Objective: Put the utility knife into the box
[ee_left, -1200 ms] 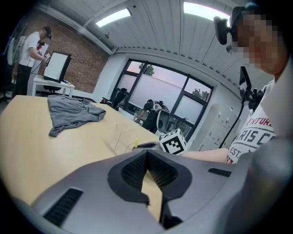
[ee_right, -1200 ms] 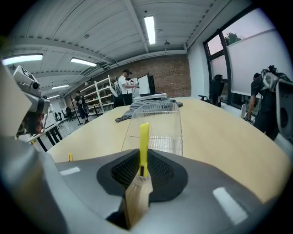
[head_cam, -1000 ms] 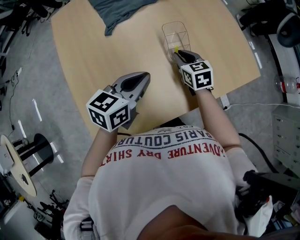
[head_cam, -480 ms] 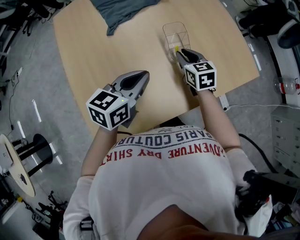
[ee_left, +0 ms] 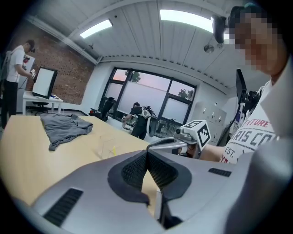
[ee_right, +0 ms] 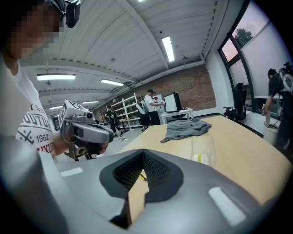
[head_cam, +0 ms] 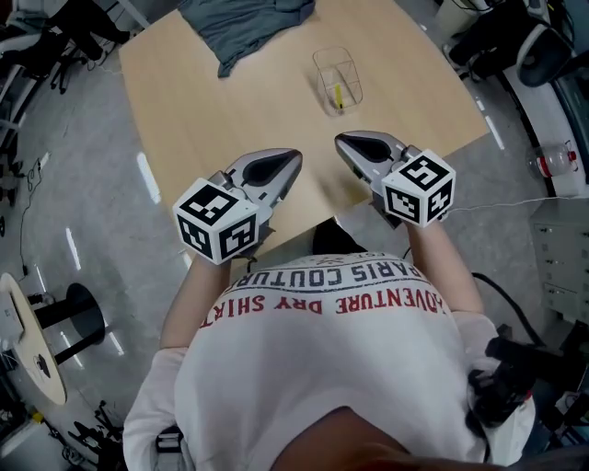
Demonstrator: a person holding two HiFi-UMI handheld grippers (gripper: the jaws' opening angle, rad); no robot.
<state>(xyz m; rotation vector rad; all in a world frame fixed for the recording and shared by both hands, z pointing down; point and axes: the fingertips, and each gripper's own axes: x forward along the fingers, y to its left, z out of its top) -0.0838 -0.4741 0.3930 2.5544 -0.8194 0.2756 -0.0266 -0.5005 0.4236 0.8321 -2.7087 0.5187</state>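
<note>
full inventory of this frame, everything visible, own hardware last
table: 1, light wood, fills the middle of the head view
box: 1, clear plastic, far middle of the table
utility knife: 1, yellow, inside the box
cloth: 1, grey, crumpled at the table's far edge
stool: 1, black, on the floor left of the table
bystander: 1, white shirt, standing at a desk with a monitor beyond the table
left gripper: 1, grey, over the table's near edge, jaws together, empty
right gripper: 1, grey, over the near edge, short of the box, jaws together, empty
</note>
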